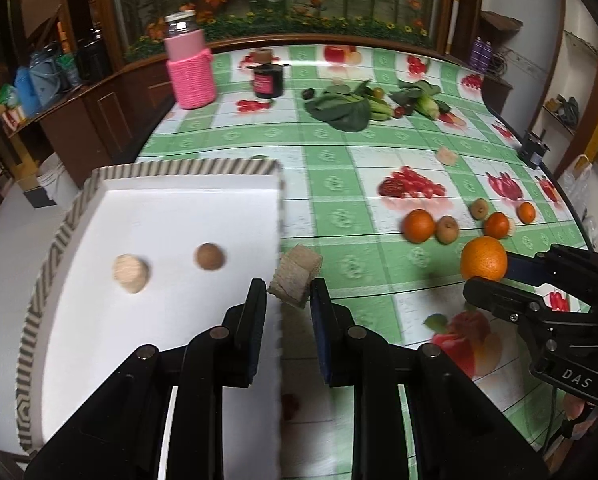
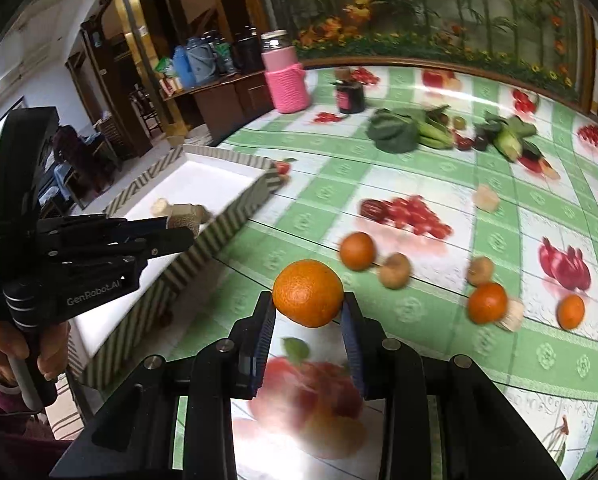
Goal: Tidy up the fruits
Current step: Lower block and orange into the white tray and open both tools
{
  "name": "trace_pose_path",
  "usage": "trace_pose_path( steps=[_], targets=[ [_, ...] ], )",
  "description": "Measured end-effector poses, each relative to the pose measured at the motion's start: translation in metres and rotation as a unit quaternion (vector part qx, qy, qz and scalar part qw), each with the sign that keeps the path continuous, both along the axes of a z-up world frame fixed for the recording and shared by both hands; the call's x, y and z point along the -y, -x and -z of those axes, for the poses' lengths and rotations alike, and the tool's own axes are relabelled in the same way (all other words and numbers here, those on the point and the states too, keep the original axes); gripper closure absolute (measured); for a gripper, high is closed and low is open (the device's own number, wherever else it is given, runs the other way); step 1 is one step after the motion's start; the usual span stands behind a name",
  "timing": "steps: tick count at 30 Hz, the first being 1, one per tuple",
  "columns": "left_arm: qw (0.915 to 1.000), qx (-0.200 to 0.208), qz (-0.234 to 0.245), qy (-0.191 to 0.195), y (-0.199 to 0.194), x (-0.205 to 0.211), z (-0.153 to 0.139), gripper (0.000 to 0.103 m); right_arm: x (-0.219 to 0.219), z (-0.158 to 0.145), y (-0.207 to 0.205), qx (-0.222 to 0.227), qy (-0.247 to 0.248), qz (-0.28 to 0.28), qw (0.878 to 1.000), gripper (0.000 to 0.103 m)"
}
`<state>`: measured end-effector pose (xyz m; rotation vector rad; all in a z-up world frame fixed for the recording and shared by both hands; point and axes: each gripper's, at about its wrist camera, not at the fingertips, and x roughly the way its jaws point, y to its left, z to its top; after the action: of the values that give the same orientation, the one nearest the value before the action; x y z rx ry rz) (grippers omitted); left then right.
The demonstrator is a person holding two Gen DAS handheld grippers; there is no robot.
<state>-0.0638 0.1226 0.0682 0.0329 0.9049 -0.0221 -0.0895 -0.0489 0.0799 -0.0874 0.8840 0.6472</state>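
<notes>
My left gripper (image 1: 288, 286) is shut on a beige-brown fruit chunk (image 1: 295, 274) and holds it over the right rim of the white tray (image 1: 187, 208); the chunk also shows in the right wrist view (image 2: 185, 216). A pale round piece (image 1: 130, 274) and a brown fruit (image 1: 209, 256) lie in the tray. My right gripper (image 2: 307, 306) is shut on a large orange (image 2: 307, 293) above the table, right of the tray (image 2: 219, 224). Loose oranges (image 2: 357, 251) (image 2: 487, 303) and brown fruits (image 2: 395, 270) lie on the tablecloth.
A pink knitted jar (image 1: 190, 68), a dark jar (image 1: 268, 80) and leafy greens (image 1: 345, 108) stand at the far side of the table. A pale chunk (image 1: 447, 156) lies mid-table. The table's edge curves at the right.
</notes>
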Motion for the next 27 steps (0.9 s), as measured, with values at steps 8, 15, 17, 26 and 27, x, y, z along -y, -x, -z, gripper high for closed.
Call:
trace_pose_path(
  steps=[8, 15, 17, 26, 27],
  targets=[
    [0.9996, 0.007, -0.029, -0.001, 0.010, -0.033, -0.004, 0.083, -0.040, -0.009, 0.006, 0.011, 0.001, -0.033, 0.999, 0.069],
    [0.9983, 0.012, -0.057, 0.001, 0.015, -0.059, -0.004, 0.083, -0.073, -0.012, 0.011, 0.014, 0.007, -0.063, 0.998, 0.069],
    [0.9977, 0.012, -0.067, 0.003, 0.016, -0.068, -0.003, 0.083, -0.082, -0.012, 0.012, 0.014, 0.008, -0.071, 0.997, 0.069],
    [0.9957, 0.001, -0.093, 0.006, 0.017, -0.097, 0.005, 0.083, -0.116, -0.006, 0.009, 0.009, 0.016, -0.100, 0.995, 0.069],
    [0.9955, -0.001, -0.095, 0.006, 0.016, -0.100, 0.007, 0.083, -0.120, -0.004, 0.009, 0.008, 0.017, -0.103, 0.995, 0.069]
  ],
)
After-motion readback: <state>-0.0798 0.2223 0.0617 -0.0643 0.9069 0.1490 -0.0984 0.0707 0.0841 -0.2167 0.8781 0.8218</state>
